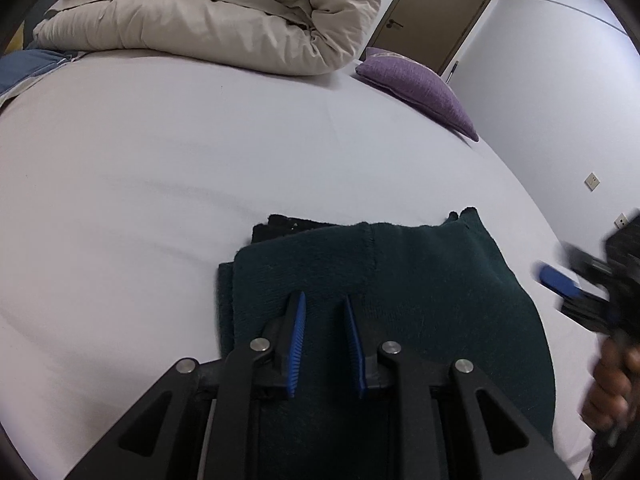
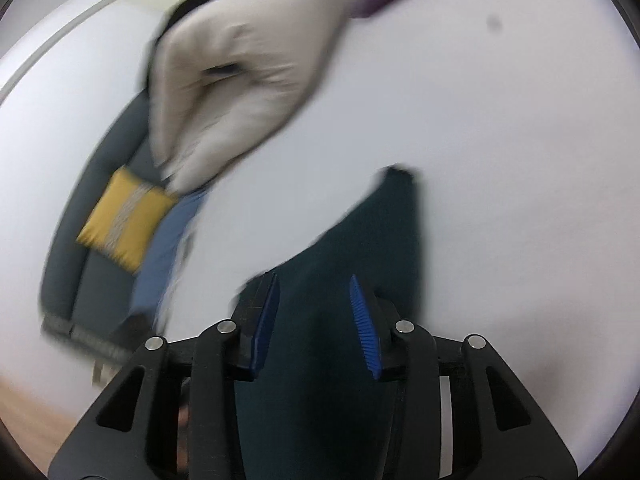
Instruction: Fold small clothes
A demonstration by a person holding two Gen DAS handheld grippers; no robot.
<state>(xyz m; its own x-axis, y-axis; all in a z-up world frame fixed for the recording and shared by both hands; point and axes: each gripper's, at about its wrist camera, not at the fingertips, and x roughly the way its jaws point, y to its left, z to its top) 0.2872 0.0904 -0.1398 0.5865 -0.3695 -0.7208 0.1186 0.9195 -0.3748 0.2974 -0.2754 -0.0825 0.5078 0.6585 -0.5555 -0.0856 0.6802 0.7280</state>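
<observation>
A dark green knit garment point(image 1: 400, 280) lies folded on the white bed sheet point(image 1: 160, 180), with a black piece point(image 1: 280, 228) showing under its far left corner. My left gripper point(image 1: 324, 298) hovers over the garment's near left part. Its blue pads stand a little apart and nothing is pinched between them. My right gripper point(image 1: 560, 280), blurred and held by a hand point(image 1: 612, 384), is over the sheet just beyond the garment's right edge. In the blurred right wrist view the right gripper point(image 2: 313, 278) is open, and the green garment point(image 2: 360, 240) lies beneath its fingers.
A rolled beige duvet point(image 1: 220, 20) fills the far side of the bed, with a purple cushion point(image 1: 416, 84) to its right. A door point(image 1: 436, 12) and a white wall lie beyond. A yellow cushion point(image 2: 124, 220) and blue cloth point(image 2: 168, 236) lie on grey upholstery.
</observation>
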